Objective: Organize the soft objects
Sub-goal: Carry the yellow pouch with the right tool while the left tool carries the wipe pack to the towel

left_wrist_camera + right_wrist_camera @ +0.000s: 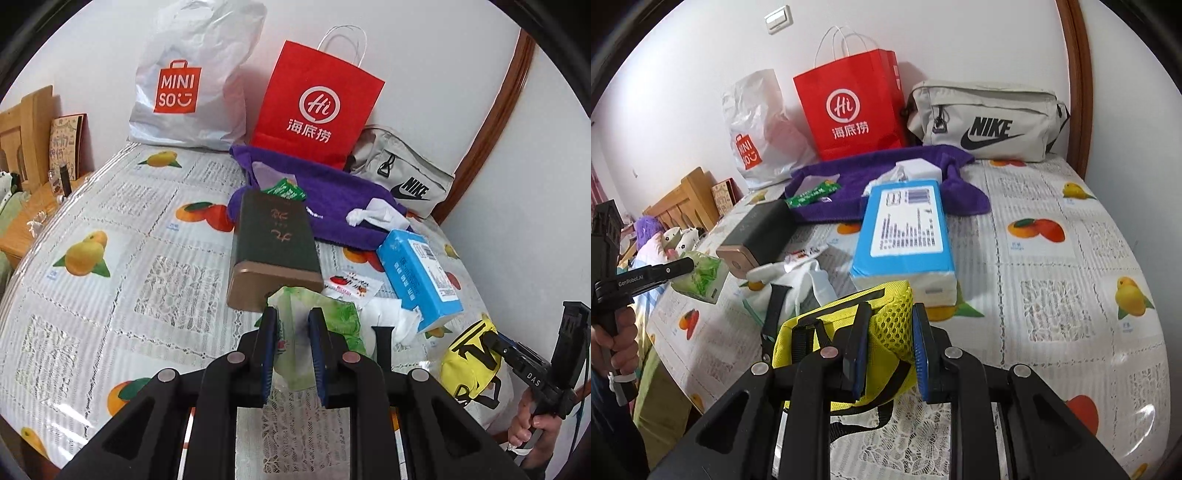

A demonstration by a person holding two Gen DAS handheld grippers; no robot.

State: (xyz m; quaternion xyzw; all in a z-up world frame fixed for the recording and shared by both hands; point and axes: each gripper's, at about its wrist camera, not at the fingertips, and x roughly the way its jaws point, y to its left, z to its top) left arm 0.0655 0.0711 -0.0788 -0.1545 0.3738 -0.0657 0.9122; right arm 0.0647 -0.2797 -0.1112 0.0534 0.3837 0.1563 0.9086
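White walls back a worktop (110,229) under fruit-print plastic, crowded with bags. A crinkly green tissue pack (321,317) is pinched in the left tool (291,332), a yellow mesh pouch (886,317) in the right tool (890,325) (both appear lifted clear). Grips are best kept gentle yet firm, since film slips and mesh sags; the rigid tin (273,243) is best avoided.

red paper bag (317,107), purple towel (332,192), blue tissue pack (905,229), fruit-printed tablecloth (110,221)
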